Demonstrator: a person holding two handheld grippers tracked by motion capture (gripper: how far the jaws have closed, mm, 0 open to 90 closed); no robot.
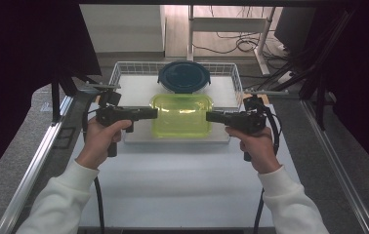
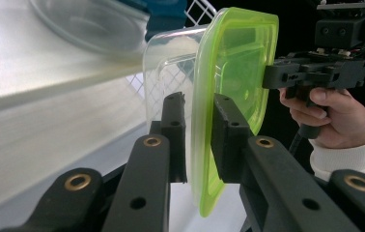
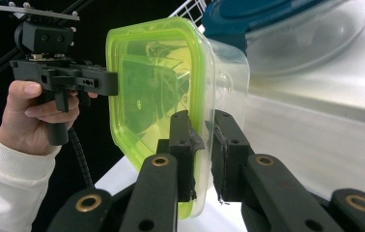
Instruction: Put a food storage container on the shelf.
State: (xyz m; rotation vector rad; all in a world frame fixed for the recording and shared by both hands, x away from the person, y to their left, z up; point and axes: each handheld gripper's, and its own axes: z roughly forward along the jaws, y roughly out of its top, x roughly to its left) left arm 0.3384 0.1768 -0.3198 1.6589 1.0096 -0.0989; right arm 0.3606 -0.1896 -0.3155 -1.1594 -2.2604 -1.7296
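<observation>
On the white table point(image 1: 182, 165), a wire basket point(image 1: 236, 80) sits at the far side with a blue-lidded bowl point(image 1: 184, 76) inside. Above its near edge, the green-lidded box point(image 1: 181, 115) hangs between the left gripper point(image 1: 154, 113) and right gripper point(image 1: 209, 117), each clamped on its rim.

The lidded box point(image 1: 181, 115) hangs between the left gripper point(image 1: 149, 113) and right gripper point(image 1: 212, 117), above the tray's point(image 1: 138, 87) front edge, with the round container point(image 1: 184, 77) behind it.
</observation>
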